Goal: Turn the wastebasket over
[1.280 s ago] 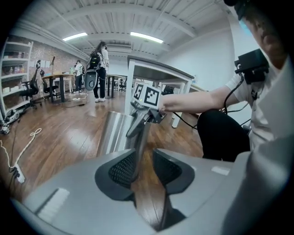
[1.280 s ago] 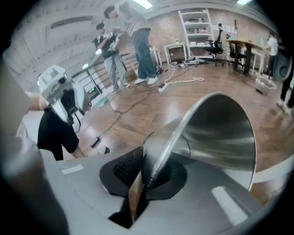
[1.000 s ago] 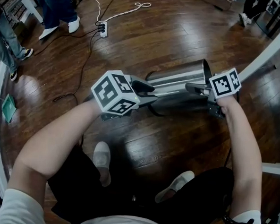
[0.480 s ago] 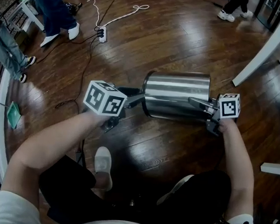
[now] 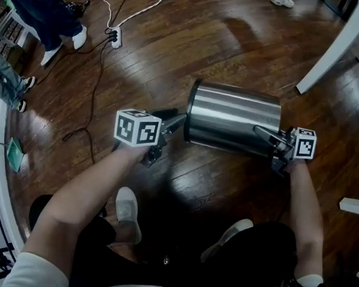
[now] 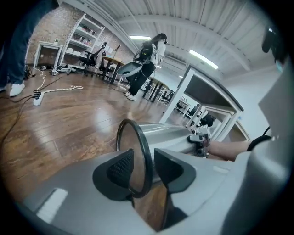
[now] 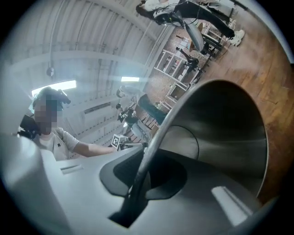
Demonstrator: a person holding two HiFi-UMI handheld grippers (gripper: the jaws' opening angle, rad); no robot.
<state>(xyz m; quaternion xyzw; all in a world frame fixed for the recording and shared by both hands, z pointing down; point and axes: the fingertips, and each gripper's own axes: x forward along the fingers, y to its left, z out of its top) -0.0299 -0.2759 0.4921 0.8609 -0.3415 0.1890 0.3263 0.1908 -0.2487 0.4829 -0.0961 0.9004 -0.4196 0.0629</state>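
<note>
A shiny steel wastebasket [image 5: 232, 119] lies on its side just above the wooden floor, with its black-ringed base to the left and its open mouth to the right. My left gripper [image 5: 178, 118] is at the base. In the left gripper view the black base ring [image 6: 146, 156] runs between the pads of my left gripper [image 6: 143, 167]; the jaws are opening and a gap shows beside the ring. My right gripper [image 5: 259, 131] is shut on the thin mouth rim. The right gripper view shows that rim pinched in my right gripper [image 7: 142, 172] and the wastebasket's dark inside [image 7: 220, 128].
A power strip [image 5: 116, 38] with trailing cables lies at the upper left near bystanders' shoes [image 5: 64, 42]. A white table leg [image 5: 331, 49] slants at the upper right. My own shoes [image 5: 128, 212] are just below the bin. A white rail curves along the left edge.
The wastebasket has swung from tilted to lying level and sunk toward the floor. Both grippers went down with it, and the left jaws have spread wider round the base ring.
</note>
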